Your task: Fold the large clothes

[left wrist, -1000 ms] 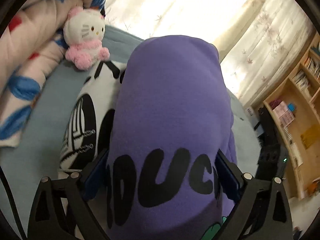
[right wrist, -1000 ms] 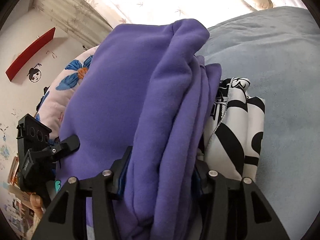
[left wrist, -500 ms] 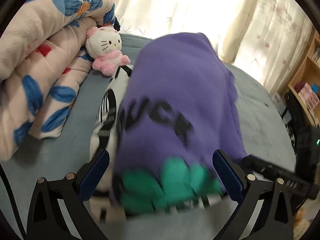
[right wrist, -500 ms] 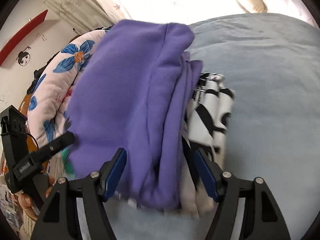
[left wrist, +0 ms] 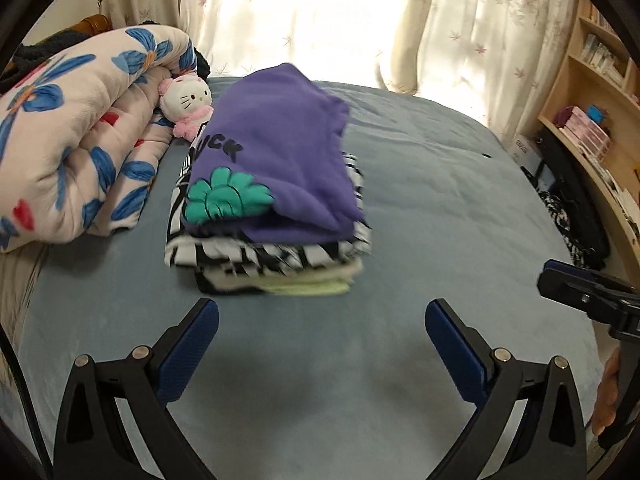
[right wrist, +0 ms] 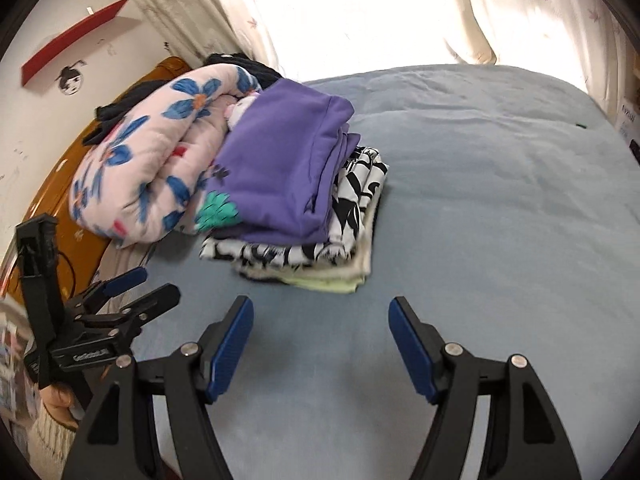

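A folded purple sweatshirt point(left wrist: 280, 160) point(right wrist: 288, 168) with black letters and a green print tops a stack of folded clothes on the blue bed point(left wrist: 440, 208) point(right wrist: 500, 200). Under it lie a black-and-white patterned garment point(left wrist: 264, 256) point(right wrist: 348, 208) and a pale yellow-green one point(left wrist: 312, 289) point(right wrist: 332, 286). My left gripper point(left wrist: 322, 320) is open, back from the stack, nothing between its blue pads. My right gripper point(right wrist: 321, 316) is open too, over bare bedding in front of the stack. Each gripper shows at the edge of the other's view.
A rolled floral quilt point(left wrist: 80, 140) point(right wrist: 152, 152) and a white cat plush point(left wrist: 186, 102) lie left of the stack. Curtains point(left wrist: 320, 20) hang behind the bed. A wooden bookshelf point(left wrist: 600, 120) stands at the right, a wooden headboard point(right wrist: 72, 208) at the left.
Both grippers let go of the purple sweatshirt, opened, and pulled back and up from the stack. The sweatshirt now rests on top of the pile.
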Tool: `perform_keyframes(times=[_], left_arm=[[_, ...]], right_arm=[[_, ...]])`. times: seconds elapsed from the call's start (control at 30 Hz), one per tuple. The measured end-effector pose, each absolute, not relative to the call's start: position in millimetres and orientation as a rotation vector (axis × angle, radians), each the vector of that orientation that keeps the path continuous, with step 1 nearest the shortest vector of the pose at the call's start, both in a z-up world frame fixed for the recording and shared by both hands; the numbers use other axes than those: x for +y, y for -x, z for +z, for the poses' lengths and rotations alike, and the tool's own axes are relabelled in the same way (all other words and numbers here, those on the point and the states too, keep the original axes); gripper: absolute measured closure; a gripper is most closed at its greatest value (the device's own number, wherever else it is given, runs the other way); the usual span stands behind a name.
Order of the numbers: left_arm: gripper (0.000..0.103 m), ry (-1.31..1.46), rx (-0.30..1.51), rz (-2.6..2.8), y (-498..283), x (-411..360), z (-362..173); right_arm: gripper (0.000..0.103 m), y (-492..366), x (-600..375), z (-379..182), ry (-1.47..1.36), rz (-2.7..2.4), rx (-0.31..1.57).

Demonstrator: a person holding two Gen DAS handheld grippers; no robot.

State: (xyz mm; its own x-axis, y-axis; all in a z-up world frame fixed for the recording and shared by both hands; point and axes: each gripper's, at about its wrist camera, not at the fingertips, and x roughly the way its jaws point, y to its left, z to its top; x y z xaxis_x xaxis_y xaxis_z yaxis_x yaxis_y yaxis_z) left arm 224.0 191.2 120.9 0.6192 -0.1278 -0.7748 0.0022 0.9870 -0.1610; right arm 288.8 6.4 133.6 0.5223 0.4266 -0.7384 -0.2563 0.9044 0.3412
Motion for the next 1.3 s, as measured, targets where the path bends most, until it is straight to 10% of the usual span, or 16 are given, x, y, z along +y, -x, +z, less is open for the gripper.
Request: perform_keyframes(times=[0.73,1.3], left_arm=[[0.0,0.072,0.815,-0.075,-37.5,50.1,172.4],[0.0,0.079,0.774,-0.015,57.2,-10.7,94.4]], right_arm=[[0.033,-93.2,-98.8,153.7,-0.049,0.235,0.806],[0.032,17.7,-104.9,94.1,-0.037,0.127,0.69]])
